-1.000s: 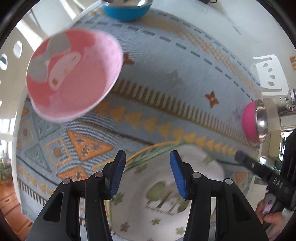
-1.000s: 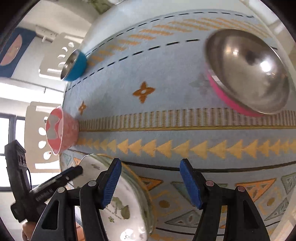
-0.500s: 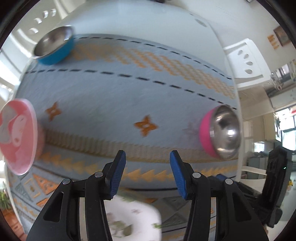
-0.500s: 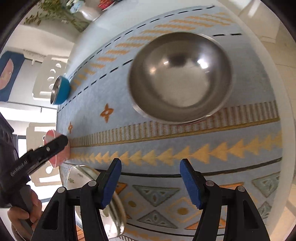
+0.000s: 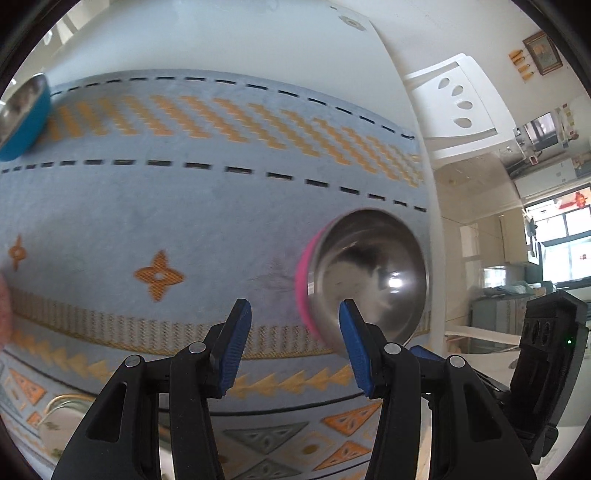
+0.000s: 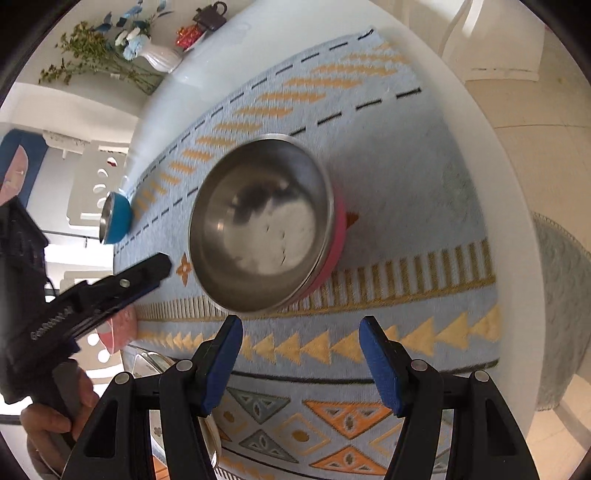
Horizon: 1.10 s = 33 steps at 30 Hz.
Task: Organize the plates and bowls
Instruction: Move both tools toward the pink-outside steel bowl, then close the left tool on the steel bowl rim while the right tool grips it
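Note:
A steel bowl with a pink outside (image 5: 369, 277) (image 6: 266, 225) stands on the patterned blue mat near the table's right edge. My left gripper (image 5: 295, 350) is open and empty, its right finger just in front of that bowl. My right gripper (image 6: 301, 365) is open and empty, a short way before the same bowl. A blue steel bowl (image 5: 22, 114) (image 6: 116, 218) stands at the far left of the mat. A white plate with green print (image 5: 59, 421) (image 6: 162, 365) lies at the near left. A pink bowl (image 6: 120, 328) shows partly behind the left gripper's finger.
The mat (image 5: 203, 184) covers a white table (image 6: 495, 155). A white vase with flowers (image 6: 155, 55) and a dark teapot (image 6: 210, 14) stand at the far end. White chairs (image 5: 454, 103) stand around the table. The right table edge drops to the floor.
Both grippers have swung toward the pink steel bowl, which is now larger and more central in both views. The white plate and pink bowl have slid to the left edges.

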Tool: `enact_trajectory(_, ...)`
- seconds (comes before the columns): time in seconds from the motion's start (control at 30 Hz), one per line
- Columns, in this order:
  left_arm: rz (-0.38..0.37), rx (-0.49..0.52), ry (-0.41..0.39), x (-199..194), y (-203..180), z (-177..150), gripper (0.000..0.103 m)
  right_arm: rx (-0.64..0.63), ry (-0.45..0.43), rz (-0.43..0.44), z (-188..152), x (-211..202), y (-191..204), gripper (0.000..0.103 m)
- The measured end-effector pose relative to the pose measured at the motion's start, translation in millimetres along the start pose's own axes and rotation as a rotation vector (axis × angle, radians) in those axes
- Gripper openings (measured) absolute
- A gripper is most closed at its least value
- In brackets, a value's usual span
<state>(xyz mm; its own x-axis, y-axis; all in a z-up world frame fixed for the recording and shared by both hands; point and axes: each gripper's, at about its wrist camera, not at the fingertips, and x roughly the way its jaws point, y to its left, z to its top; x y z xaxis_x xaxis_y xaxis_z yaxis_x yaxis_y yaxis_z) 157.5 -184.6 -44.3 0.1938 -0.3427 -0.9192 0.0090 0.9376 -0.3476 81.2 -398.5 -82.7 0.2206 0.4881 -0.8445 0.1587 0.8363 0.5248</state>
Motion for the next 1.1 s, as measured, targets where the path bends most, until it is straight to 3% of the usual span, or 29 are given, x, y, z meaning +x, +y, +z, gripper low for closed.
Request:
enact_trajectory(0.47,0.077,-0.001,0.038,40,-9,5,0.044,0.01,0.047,-0.012,29,38,-12,0.064)
enact_trajectory(0.57,0.083,-0.001,0.035,44,-6,6,0.029,0.013,0.022,-0.024,33,39,-11,0.065)
enact_trajectory(0.67,0.061,-0.012,0.03,46,-1,6,0.015,0.002,0.009,-0.058,36,41,-7,0.056)
enact_trajectory(0.7,0.059,-0.017,0.027,46,0,5,0.014,-0.001,0.005,-0.067,37,41,-5,0.041)
enact_trajectory(0.77,0.044,-0.026,0.021,46,3,5,0.011,0.004,0.02,-0.021,36,44,-3,0.028)
enact_trajectory(1.1,0.036,-0.035,0.013,25,34,6,0.01,-0.052,-0.001,-0.077,27,53,42,0.026)
